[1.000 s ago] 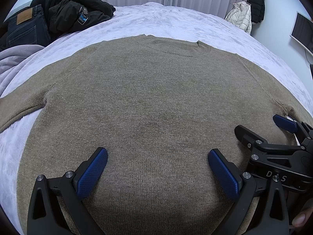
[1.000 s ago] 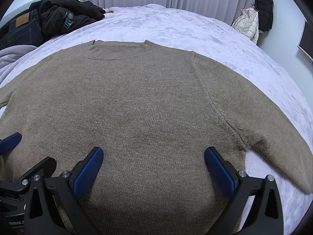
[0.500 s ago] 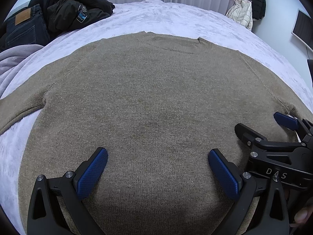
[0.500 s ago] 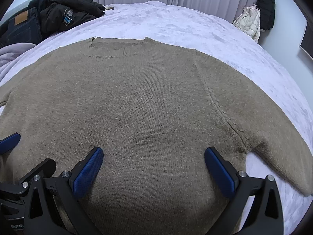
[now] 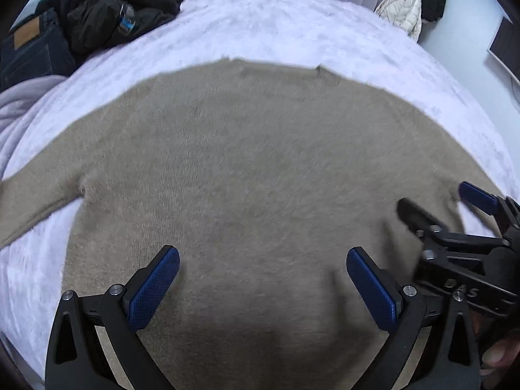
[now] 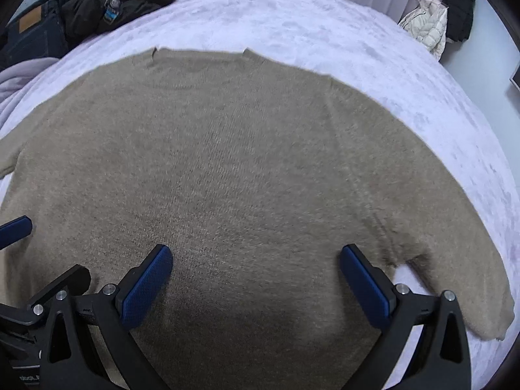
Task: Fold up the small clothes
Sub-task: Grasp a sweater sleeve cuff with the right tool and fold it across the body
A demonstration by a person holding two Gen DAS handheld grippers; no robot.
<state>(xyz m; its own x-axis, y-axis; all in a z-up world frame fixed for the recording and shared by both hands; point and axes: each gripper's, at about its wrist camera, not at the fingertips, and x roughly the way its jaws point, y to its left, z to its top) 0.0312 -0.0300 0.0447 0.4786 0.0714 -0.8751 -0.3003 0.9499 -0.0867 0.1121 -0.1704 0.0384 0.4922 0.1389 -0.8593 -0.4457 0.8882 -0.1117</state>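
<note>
A tan knit sweater lies spread flat on the lilac bedspread, neck away from me, sleeves out to both sides; it also fills the right wrist view. My left gripper is open and empty, low over the sweater's lower middle. My right gripper is open and empty over the lower right part, near the right armpit. The right gripper shows at the right edge of the left wrist view. A fingertip of the left gripper shows at the left edge of the right wrist view.
The bedspread extends behind the sweater. Dark jackets and jeans are piled at the far left corner. A lilac blanket bunches at the left. Coats hang at the far right by the wall.
Both grippers have moved forward and lower over the sweater, so it fills more of each view. Both stayed open.
</note>
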